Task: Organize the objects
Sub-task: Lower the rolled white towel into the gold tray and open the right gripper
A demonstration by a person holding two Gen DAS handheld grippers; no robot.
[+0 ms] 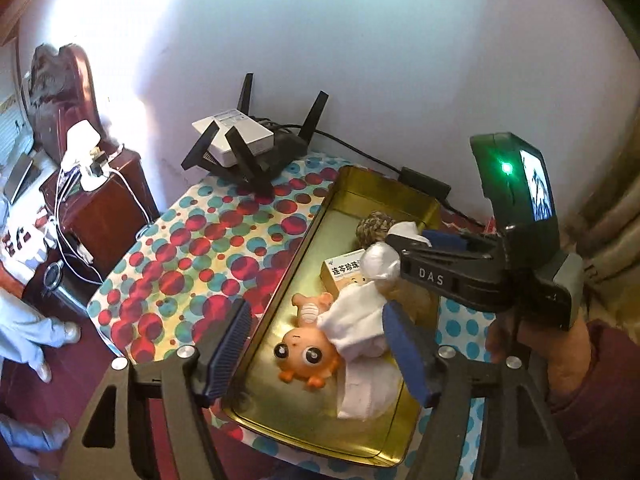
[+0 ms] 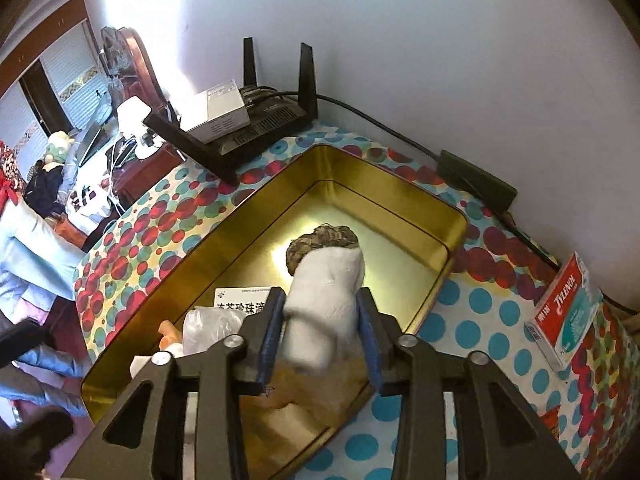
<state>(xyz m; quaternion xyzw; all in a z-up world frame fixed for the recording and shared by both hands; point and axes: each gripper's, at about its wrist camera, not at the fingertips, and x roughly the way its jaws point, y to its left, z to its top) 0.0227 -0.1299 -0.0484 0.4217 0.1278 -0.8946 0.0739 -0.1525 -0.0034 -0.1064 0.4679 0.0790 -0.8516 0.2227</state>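
A gold tin tray (image 1: 280,292) (image 2: 420,208) lies on the dotted tablecloth. In it are an orange big-eyed toy (image 1: 308,354), a small pink toy (image 1: 310,306), a medicine box with Chinese print (image 1: 344,270) (image 2: 240,300) and a woven rope ball (image 1: 374,226) (image 2: 324,238). My right gripper (image 2: 320,328) (image 1: 400,248) is shut on a white sock (image 2: 320,308) (image 1: 360,312) and holds it over the tray, the sock hanging down. My left gripper (image 1: 320,352) is open and empty, its fingers either side of the tray's near end.
A black router (image 1: 256,148) (image 2: 256,124) with a white box on it stands at the back by the wall. A power adapter (image 2: 476,178) and cable lie behind the tray. A Tylenol box (image 2: 564,312) lies at the table's right. A wooden cabinet (image 1: 108,200) stands left.
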